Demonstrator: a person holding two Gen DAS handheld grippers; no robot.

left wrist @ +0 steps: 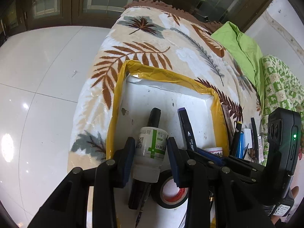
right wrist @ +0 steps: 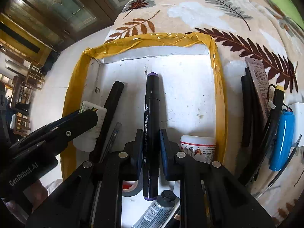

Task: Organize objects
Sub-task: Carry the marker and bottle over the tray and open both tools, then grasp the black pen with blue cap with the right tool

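Observation:
A white foam tray [left wrist: 190,96] with a yellow-taped rim lies on a leaf-patterned blanket. My left gripper [left wrist: 151,150] is shut on a white bottle [left wrist: 152,144] with a green label, held over a black marker [left wrist: 154,116] that lies in the tray. My right gripper [right wrist: 152,148] is shut on a black art marker [right wrist: 151,112] with purple ends, which points toward the tray's far wall. In the right wrist view the left gripper [right wrist: 86,112] and its bottle [right wrist: 93,110] sit at the tray's left side.
Inside the tray lie a black tape roll [left wrist: 172,191], a white jar [right wrist: 197,146] with a red label, a grey paint tube [right wrist: 157,211] and a thin pen [right wrist: 113,136]. Right of the tray on the blanket [right wrist: 190,9] are black tubing [right wrist: 248,114] and a blue battery [right wrist: 283,142]. White floor lies to the left.

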